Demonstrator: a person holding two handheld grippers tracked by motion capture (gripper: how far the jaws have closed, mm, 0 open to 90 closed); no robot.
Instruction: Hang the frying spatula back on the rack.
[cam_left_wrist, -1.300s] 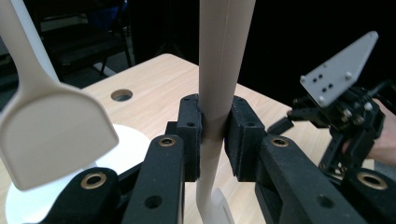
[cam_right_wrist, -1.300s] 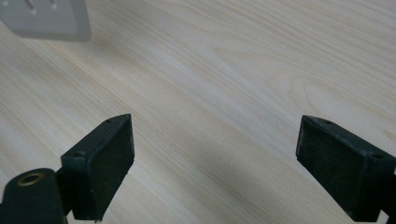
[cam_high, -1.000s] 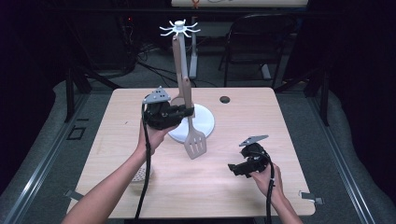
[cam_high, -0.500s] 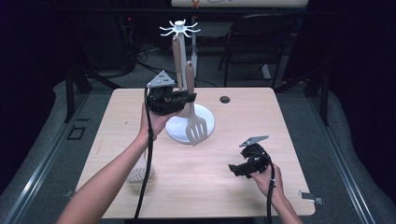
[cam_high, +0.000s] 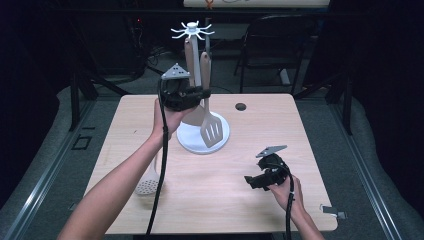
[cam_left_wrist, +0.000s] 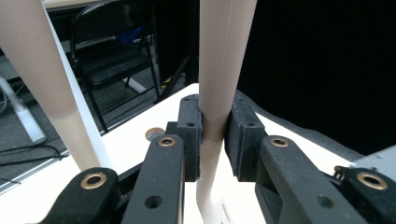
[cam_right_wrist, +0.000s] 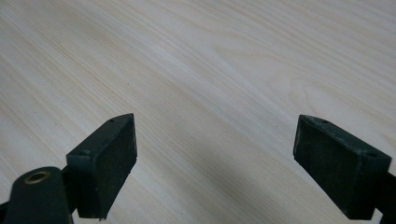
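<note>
Left hand-held gripper (cam_high: 200, 93) clamped, raised.

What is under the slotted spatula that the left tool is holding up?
Under the slotted spatula, clamped in the left tool, lies the rack's round white base on the table. The blade covers part of the base, and whether it touches it cannot be told.
</note>
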